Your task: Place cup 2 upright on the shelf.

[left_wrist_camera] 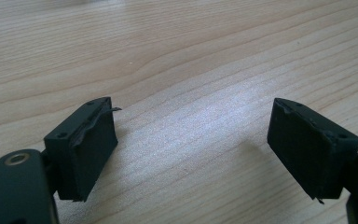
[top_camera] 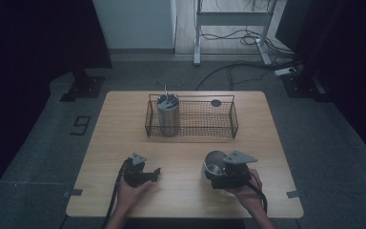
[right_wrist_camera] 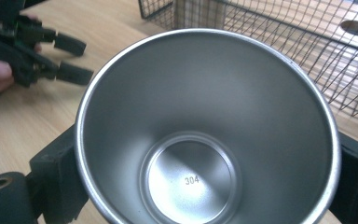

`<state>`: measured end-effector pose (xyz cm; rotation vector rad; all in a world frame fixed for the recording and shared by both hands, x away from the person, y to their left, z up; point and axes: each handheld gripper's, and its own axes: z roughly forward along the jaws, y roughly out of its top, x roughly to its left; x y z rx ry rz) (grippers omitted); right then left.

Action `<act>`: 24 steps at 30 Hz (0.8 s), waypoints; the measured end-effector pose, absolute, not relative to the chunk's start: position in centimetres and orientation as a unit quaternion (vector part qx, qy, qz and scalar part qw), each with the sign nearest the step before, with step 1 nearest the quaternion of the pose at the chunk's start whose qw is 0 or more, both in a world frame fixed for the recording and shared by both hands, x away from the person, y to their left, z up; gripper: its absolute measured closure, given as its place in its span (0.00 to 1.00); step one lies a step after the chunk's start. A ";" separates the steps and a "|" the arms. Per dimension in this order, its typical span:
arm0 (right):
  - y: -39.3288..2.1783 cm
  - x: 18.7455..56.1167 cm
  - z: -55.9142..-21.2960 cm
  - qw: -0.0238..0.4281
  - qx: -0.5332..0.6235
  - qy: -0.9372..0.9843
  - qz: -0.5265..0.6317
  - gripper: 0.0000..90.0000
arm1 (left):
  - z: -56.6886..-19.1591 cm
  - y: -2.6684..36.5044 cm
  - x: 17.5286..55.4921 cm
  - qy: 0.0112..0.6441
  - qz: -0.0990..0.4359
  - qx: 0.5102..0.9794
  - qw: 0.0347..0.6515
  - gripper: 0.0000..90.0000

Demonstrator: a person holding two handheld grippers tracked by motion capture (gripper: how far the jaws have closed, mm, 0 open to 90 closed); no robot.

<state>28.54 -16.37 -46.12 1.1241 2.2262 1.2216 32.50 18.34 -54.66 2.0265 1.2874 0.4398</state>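
- Your left gripper (top_camera: 156, 172) rested on the table (top_camera: 186, 143), near the front edge and well left of the steel cup (top_camera: 214, 164). Its jaws stood apart over bare wood, with nothing between them.
- Your right gripper (right_wrist_camera: 205, 163) gripped the steel cup, one jaw on each side of its wall. The mouth faced the gripper's camera, and "304" was stamped in the base.
- The cup sat near the front edge, right of centre, on the near side of the wire basket (top_camera: 228, 125).
- Beyond the cup, the basket held an upright steel tumbler (top_camera: 168, 117) at its left end and a dark round disc (top_camera: 216, 102) towards its right.
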 end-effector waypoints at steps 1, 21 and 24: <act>-16.4 28.8 -45.7 0.183 0.401 0.787 0.432 0.08 | -54.6 18.3 32.5 0.495 0.170 0.781 0.341 0.17; -16.4 31.0 -41.3 0.198 0.415 0.775 0.434 0.08 | -54.7 18.0 32.5 0.490 0.181 0.788 0.328 0.17; -16.4 31.3 -40.9 0.199 0.418 0.773 0.433 0.08 | -54.7 18.0 32.5 0.489 0.180 0.788 0.328 0.17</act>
